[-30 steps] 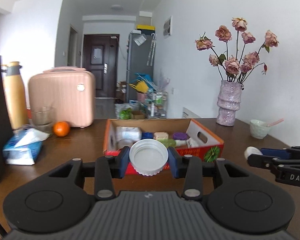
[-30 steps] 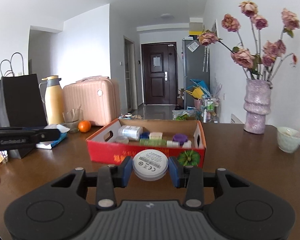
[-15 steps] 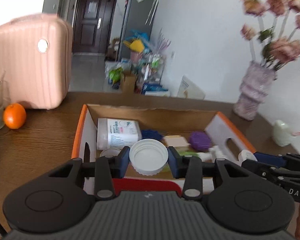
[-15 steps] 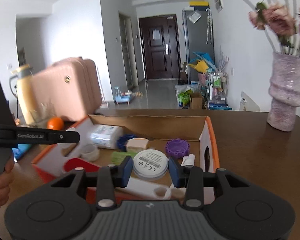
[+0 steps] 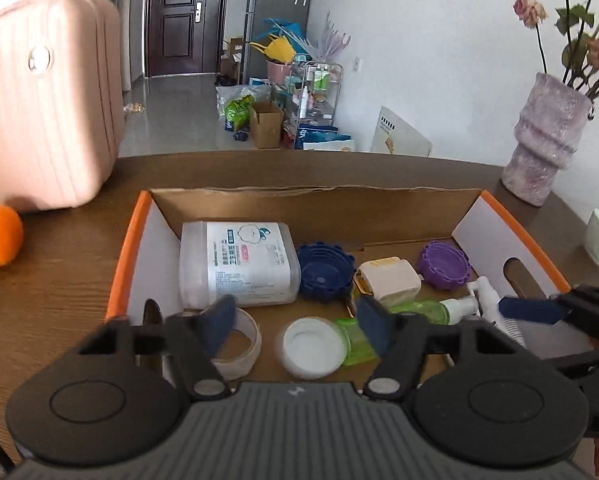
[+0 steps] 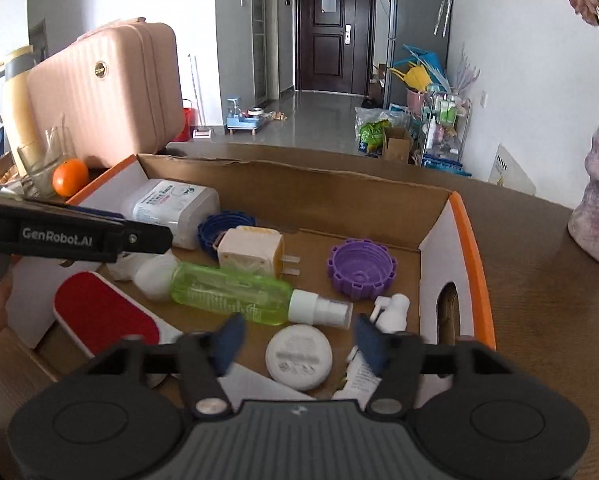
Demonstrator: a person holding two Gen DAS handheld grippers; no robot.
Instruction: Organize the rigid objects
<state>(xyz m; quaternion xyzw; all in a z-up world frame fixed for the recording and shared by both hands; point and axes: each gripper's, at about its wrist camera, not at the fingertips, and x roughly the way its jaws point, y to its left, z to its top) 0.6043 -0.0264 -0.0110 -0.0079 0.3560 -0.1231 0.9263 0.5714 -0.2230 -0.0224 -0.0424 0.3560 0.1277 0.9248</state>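
Both grippers, left (image 5: 295,326) and right (image 6: 295,342), are seen with jaws just opened wide, nothing clamped. White lid (image 5: 310,347) and disc (image 6: 299,356) are found lying loose on the box (image 5: 311,210) floor below the pads. Each gripper is best lifted straight up, so that pads are kept clear of the green bottle (image 6: 235,293) beside them.

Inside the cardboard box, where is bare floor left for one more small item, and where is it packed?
Bare floor in the cardboard box runs along the far wall, behind the purple cap and cream plug adapter. A smaller gap lies between the purple cap and the right wall. The near half is crowded: green spray bottle, white disc, white lid, tape ring.
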